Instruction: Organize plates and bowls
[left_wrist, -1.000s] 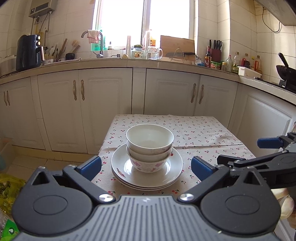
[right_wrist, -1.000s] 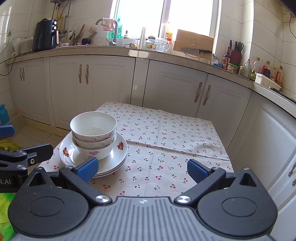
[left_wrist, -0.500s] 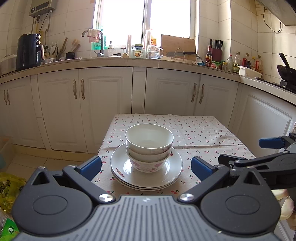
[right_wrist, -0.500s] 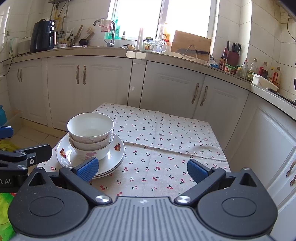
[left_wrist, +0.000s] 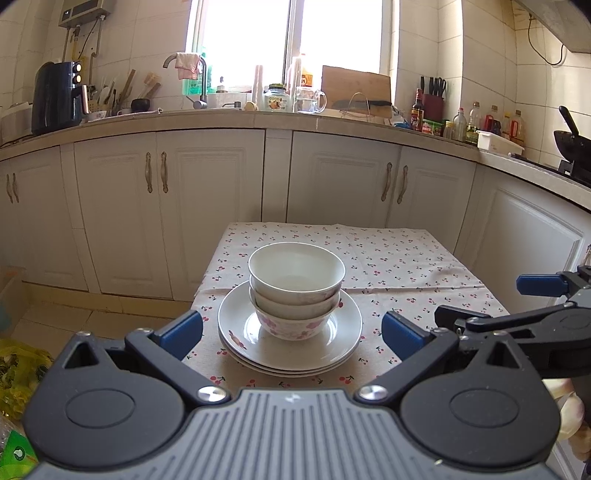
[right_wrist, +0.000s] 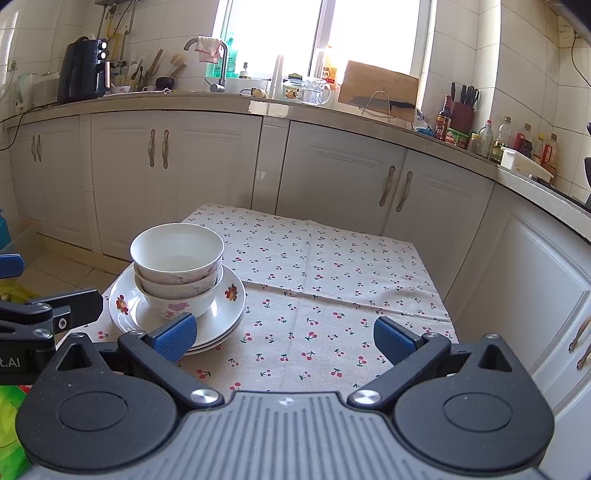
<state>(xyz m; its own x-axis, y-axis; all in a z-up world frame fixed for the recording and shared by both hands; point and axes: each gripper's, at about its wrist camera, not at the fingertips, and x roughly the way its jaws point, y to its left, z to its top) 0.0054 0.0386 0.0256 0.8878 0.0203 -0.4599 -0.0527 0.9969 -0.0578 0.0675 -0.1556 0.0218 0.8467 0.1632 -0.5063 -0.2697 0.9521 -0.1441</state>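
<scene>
Three nested bowls (left_wrist: 295, 291) sit on stacked plates (left_wrist: 290, 349) at the worktop's (right_wrist: 332, 295) near-left corner, glazed, slippery, likely breakable, best pinched at a rim, while the left tool (left_wrist: 291, 330) and right tool (right_wrist: 284, 338) gape wide, holding nothing.

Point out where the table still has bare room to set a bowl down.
Free: the cloth right of the plate stack, out to the right edge, and the strip behind it. Crowded: the near-left corner, where the bowls sit on the plates.
</scene>
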